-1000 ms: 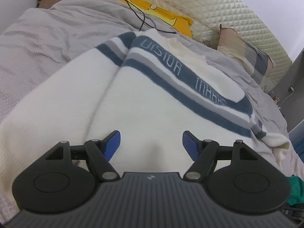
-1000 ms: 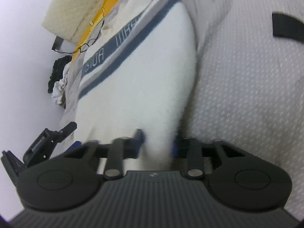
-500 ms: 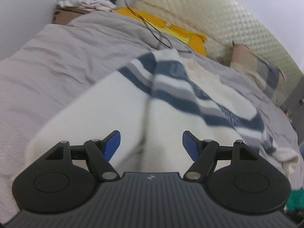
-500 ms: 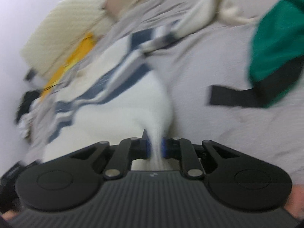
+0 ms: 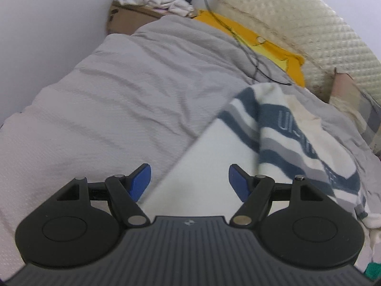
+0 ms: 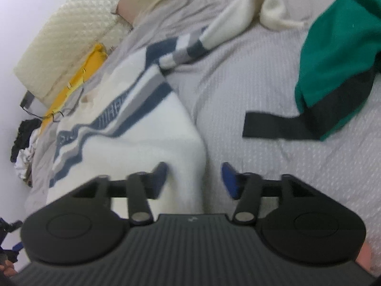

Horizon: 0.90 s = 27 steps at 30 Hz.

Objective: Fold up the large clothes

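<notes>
A white sweater [image 5: 214,157] with blue and grey chest stripes lies on the grey duvet [image 5: 114,100]. My left gripper [image 5: 189,182] hangs open over the sweater's left edge, nothing pinched between its blue pads. In the right wrist view the same sweater [image 6: 133,138] shows its right corner between the jaws of my right gripper [image 6: 194,180], which are opening; the pads stand off the cloth. One sleeve [image 6: 240,23] trails away toward the far right.
A green and black garment [image 6: 333,71] lies on the duvet to the right. A yellow pillow [image 5: 269,47], a black cable [image 5: 247,50] and a quilted headboard [image 5: 309,31] are at the far end. A cardboard box [image 5: 133,19] piled with clothes stands by the wall.
My right gripper, shut on the sweater's corner, has let go and spread its jaws. My left gripper has swung left, from over the sweater's middle to its left edge.
</notes>
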{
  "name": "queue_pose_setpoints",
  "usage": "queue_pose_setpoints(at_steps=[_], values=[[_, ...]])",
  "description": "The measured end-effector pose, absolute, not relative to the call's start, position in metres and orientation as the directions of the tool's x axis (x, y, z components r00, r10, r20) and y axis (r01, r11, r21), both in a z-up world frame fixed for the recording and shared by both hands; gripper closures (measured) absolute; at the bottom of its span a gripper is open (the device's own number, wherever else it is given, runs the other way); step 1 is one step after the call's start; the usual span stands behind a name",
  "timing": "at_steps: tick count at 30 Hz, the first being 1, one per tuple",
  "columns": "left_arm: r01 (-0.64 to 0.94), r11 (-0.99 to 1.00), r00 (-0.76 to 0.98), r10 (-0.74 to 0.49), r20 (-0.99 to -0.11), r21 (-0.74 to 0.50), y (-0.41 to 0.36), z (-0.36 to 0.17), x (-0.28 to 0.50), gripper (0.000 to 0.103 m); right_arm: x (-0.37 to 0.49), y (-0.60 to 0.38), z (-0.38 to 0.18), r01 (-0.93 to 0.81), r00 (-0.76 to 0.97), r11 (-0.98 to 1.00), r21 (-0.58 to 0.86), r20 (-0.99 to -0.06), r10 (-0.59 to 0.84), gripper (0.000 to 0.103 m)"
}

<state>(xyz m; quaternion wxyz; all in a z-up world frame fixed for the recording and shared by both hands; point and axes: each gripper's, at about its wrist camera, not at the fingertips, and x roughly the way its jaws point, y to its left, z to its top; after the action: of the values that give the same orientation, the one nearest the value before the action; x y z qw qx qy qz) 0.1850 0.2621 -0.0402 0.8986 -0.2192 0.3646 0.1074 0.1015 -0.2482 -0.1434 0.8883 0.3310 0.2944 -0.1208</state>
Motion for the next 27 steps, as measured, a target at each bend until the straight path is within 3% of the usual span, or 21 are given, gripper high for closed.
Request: queue_pose_setpoints(at_steps=[6, 8, 13, 17, 19, 21, 23, 24, 27], values=[[-0.409, 0.828, 0.662, -0.020, -0.749, -0.384, 0.277, -0.067, 0.185, 0.027, 0.103, -0.232, -0.121, 0.289, 0.862, 0.826, 0.483, -0.506, -0.006, 0.038], [-0.423, 0.809, 0.635, -0.056, -0.770, -0.408, 0.278, -0.078, 0.188, 0.027, 0.106, -0.222, -0.119, 0.228, 0.874, 0.852, 0.471, -0.484, 0.033, 0.032], [-0.492, 0.801, 0.548, -0.018, -0.837, -0.340, 0.278, -0.101, 0.193, 0.027, 0.128, -0.202, -0.133, 0.124, 0.833, 0.862, 0.492, -0.524, 0.180, 0.030], [-0.492, 0.801, 0.518, -0.045, -0.854, -0.341, 0.271, -0.110, 0.190, 0.028, 0.149, -0.190, -0.149, 0.124, 0.784, 0.871, 0.475, -0.585, 0.207, 0.029], [-0.465, 0.822, 0.516, -0.051, -0.855, -0.329, 0.266, -0.107, 0.189, 0.038, 0.157, -0.188, -0.152, 0.128, 0.774, 0.880, 0.458, -0.601, 0.200, 0.029], [-0.439, 0.845, 0.504, -0.049, -0.862, -0.305, 0.264, -0.102, 0.191, 0.068, 0.161, -0.184, -0.153, 0.123, 0.770, 0.888, 0.444, -0.607, 0.197, 0.029], [-0.426, 0.850, 0.515, -0.054, -0.856, -0.310, 0.268, -0.093, 0.192, 0.081, 0.161, -0.182, -0.153, 0.111, 0.769, 0.896, 0.429, -0.608, 0.196, 0.029], [-0.417, 0.851, 0.527, -0.059, -0.848, -0.318, 0.273, -0.086, 0.194, 0.086, 0.160, -0.183, -0.154, 0.104, 0.769, 0.899, 0.425, -0.607, 0.198, 0.028], [-0.380, 0.882, 0.580, -0.007, -0.815, -0.277, 0.287, -0.053, 0.202, 0.089, 0.164, -0.181, -0.154, 0.090, 0.770, 0.904, 0.417, -0.605, 0.202, 0.028]])
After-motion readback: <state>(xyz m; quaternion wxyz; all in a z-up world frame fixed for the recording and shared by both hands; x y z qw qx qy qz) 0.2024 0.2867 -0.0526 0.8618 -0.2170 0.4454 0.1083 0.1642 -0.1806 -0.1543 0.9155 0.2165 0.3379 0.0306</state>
